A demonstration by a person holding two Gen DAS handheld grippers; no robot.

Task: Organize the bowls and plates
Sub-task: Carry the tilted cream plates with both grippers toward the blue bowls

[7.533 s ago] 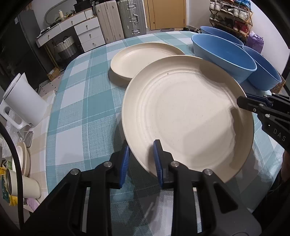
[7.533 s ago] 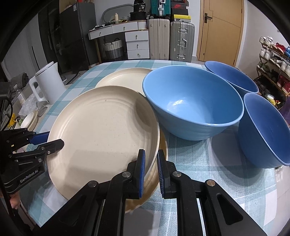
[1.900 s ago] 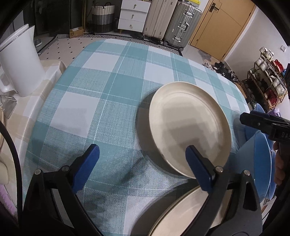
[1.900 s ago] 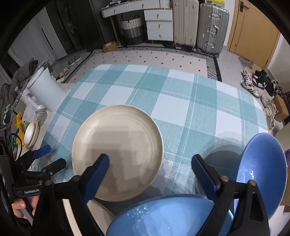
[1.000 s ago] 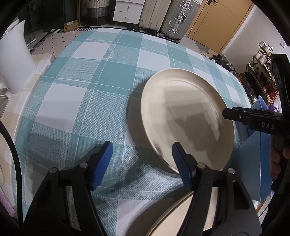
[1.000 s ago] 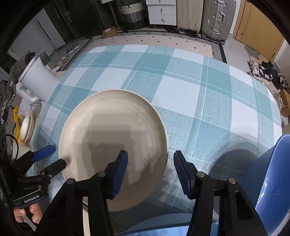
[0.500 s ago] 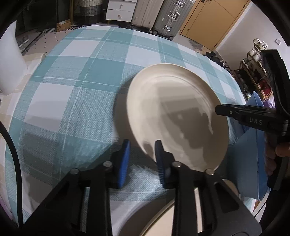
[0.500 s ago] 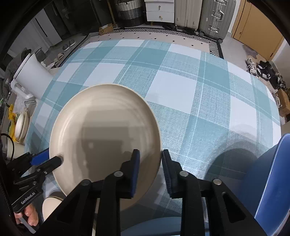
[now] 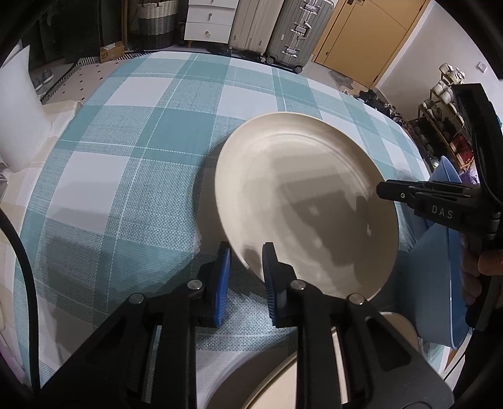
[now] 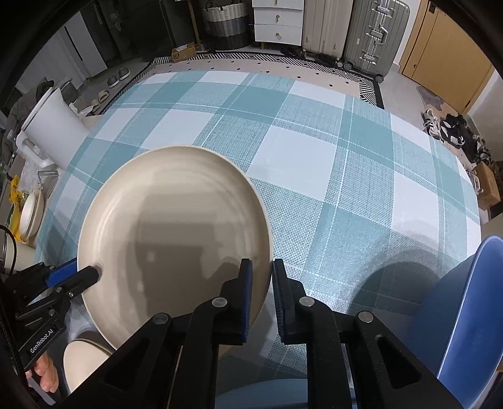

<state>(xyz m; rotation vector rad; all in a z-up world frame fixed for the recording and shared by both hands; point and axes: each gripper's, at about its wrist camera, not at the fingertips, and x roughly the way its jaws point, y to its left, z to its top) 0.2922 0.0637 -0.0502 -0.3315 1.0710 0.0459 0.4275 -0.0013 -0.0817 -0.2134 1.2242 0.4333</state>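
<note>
Left hand-held gripper [image 9: 246, 270] and right hand-held gripper [image 10: 261, 289] each clamp opposite rim edges of the cream plate [image 10: 176, 232] between them, above the desk [image 10: 345, 188].

Two grippers are showing, the left [image 9: 246, 262] and the right [image 10: 261, 277], and two cream plates are lying in sight: one plate [image 9: 301, 201] on the checked cloth [image 9: 132, 151] and a second plate [image 9: 267, 387] peeking in at the near edge. Blue bowls [image 9: 446, 273] are sitting at the right, at least two, though the exact count is hard to tell. One white kettle [image 10: 53, 126] is standing at the left, and two suitcases [image 10: 349, 28] are waiting by the wall.
</note>
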